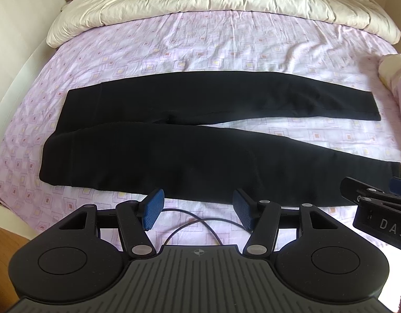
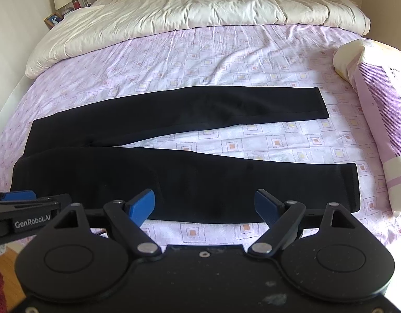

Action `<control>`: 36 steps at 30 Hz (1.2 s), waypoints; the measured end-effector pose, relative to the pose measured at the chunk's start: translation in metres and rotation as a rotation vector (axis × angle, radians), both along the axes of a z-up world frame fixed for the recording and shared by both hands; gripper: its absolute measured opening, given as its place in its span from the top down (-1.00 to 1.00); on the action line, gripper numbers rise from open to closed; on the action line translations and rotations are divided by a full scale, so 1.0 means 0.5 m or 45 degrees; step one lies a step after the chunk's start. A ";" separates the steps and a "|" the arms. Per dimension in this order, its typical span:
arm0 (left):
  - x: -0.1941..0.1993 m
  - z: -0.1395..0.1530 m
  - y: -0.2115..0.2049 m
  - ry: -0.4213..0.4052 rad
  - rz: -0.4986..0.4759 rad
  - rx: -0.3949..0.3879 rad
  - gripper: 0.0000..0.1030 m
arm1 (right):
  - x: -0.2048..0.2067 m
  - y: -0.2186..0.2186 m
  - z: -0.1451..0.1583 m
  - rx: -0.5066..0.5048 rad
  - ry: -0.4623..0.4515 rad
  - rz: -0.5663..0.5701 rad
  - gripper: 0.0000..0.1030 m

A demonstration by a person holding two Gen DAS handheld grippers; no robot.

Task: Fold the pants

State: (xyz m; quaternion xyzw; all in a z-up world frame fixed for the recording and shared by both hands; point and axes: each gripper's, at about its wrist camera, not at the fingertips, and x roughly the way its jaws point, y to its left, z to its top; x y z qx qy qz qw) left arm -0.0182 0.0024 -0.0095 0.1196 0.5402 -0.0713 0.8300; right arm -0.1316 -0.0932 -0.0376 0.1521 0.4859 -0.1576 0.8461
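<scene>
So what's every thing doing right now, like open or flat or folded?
left gripper: open, holding nothing
right gripper: open, holding nothing
pants: unfolded, flat, legs apart
duvet: pulled back, bunched up
pillow: lying at the bed's right edge

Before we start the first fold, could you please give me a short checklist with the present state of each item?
1. Pants lie flat on the bed, legs spread apart: ok.
2. Left gripper open and holding nothing: ok.
3. Right gripper open and holding nothing: ok.
4. Both grippers at the near edge of the pants, not yet gripping cloth: ok.
5. Cable lies on the sheet under the left gripper, close to the pants' near edge; it might snag: not ok.
6. Pillow at the cuff end lies apart from the legs: ok.
</scene>
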 end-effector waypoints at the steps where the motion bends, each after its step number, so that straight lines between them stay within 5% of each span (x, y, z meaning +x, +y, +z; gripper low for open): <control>1: -0.001 -0.001 0.002 0.001 0.001 -0.001 -0.11 | 0.001 0.000 0.000 0.000 0.000 0.002 -0.71; 13: 0.002 -0.004 0.002 0.015 0.001 -0.018 -0.10 | 0.002 -0.002 0.000 0.006 0.001 0.016 -0.71; 25: 0.002 -0.020 0.025 0.076 0.026 -0.059 0.52 | 0.017 -0.005 -0.018 0.065 0.028 0.018 -0.71; 31: -0.001 -0.027 0.054 0.020 0.013 -0.017 0.61 | 0.032 0.001 -0.051 0.135 0.069 0.015 -0.71; 36: -0.016 -0.056 0.073 -0.067 -0.126 0.016 0.62 | 0.039 0.007 -0.089 0.177 0.122 -0.008 -0.71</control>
